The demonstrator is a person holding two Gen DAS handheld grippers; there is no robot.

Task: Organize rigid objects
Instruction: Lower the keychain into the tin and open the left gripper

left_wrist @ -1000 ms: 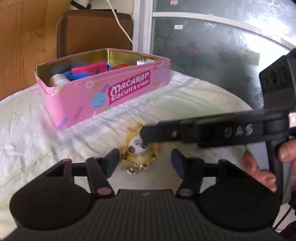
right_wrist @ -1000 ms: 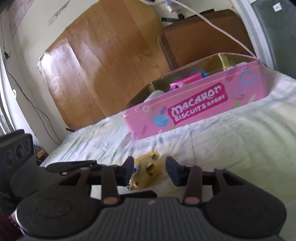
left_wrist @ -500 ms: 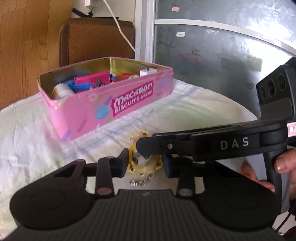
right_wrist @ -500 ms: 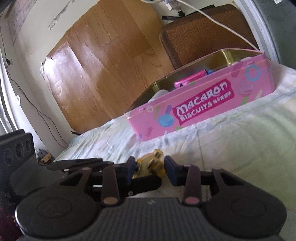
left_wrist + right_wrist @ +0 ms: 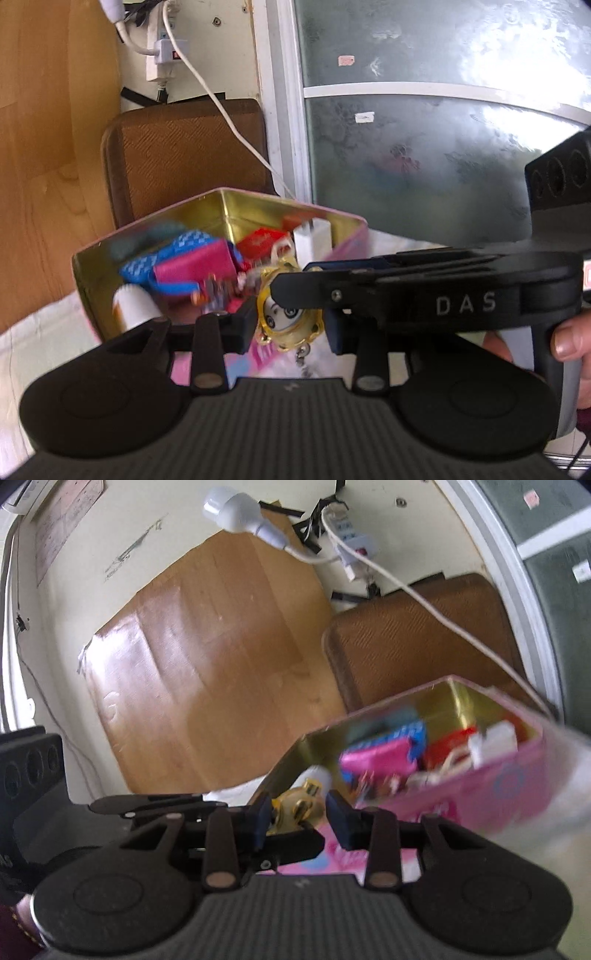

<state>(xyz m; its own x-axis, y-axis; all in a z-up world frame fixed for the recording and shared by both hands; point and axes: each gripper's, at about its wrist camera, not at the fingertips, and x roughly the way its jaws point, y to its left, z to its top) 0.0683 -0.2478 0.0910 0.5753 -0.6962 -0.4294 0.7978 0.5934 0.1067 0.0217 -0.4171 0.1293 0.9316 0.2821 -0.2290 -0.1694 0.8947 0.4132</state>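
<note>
Between both grippers' pads, the charm [image 5: 289, 318] now hangs clear of the cloth, level with the tin's [image 5: 92, 288] near wall. The left gripper [image 5: 291, 325] and right gripper [image 5: 297, 819] each clamp it, having closed within the last second. Beyond, at 12 o'clock, the tin holds packets [image 5: 195, 264] and a bottle [image 5: 135, 308]; the right gripper's arm crosses the left view from 3 o'clock.

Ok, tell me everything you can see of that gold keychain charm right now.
The gold keychain charm is a round, shiny gold-rimmed disc with scalloped edges, showing a cartoon face with big dark eyes on a pale centre. A small silvery chain dangles below it. It is lifted in front of the open pink tin, between the jaws of both the left gripper and the right gripper.
</note>
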